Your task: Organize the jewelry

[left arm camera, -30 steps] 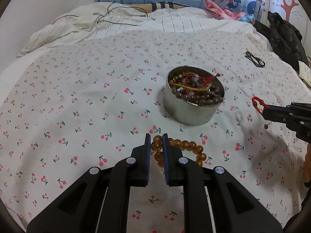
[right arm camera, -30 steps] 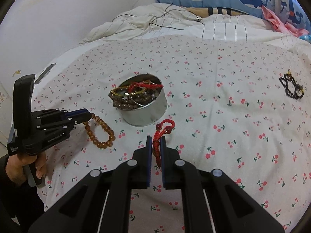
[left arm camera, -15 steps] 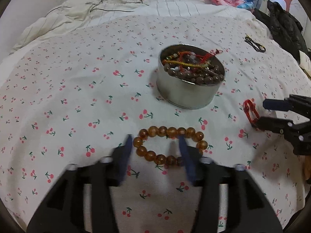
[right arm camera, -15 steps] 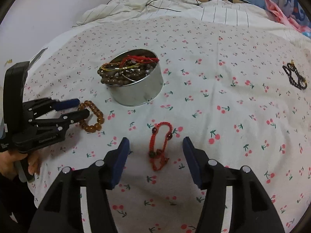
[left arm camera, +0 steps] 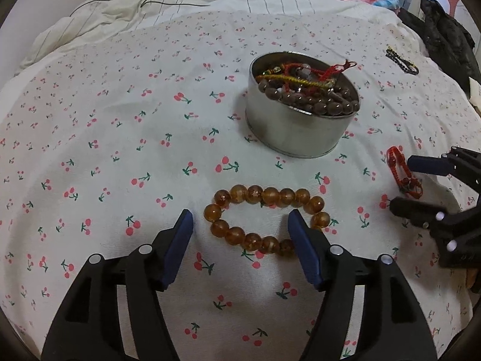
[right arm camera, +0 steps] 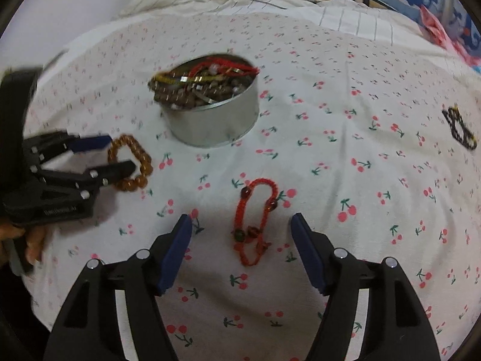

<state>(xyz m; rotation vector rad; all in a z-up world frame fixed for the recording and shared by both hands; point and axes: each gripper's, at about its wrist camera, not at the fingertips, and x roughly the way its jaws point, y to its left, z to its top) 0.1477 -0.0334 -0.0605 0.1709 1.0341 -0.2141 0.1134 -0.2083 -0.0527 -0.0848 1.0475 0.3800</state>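
Note:
An amber bead bracelet (left arm camera: pixel 264 219) lies flat on the cherry-print sheet, between the tips of my open left gripper (left arm camera: pixel 240 225). It also shows in the right wrist view (right arm camera: pixel 132 162). A red cord bracelet (right arm camera: pixel 255 219) with dark beads lies between the tips of my open right gripper (right arm camera: pixel 242 228); it also shows in the left wrist view (left arm camera: pixel 402 177). A round metal tin (left arm camera: pixel 288 138) beyond both holds several bead and cord bracelets; it also shows in the right wrist view (right arm camera: pixel 216 123). Neither gripper holds anything.
A black beaded bracelet (right arm camera: pixel 460 129) lies on the sheet at the far right, also in the left wrist view (left arm camera: pixel 401 60). A rumpled striped duvet (left arm camera: pixel 150 15) with a black cable lies behind. Dark clothing (left arm camera: pixel 445 39) sits at the right bed edge.
Both grippers were shut on their bracelets a second ago. Both have opened wide, and the amber and red bracelets now lie loose on the sheet near the tin.

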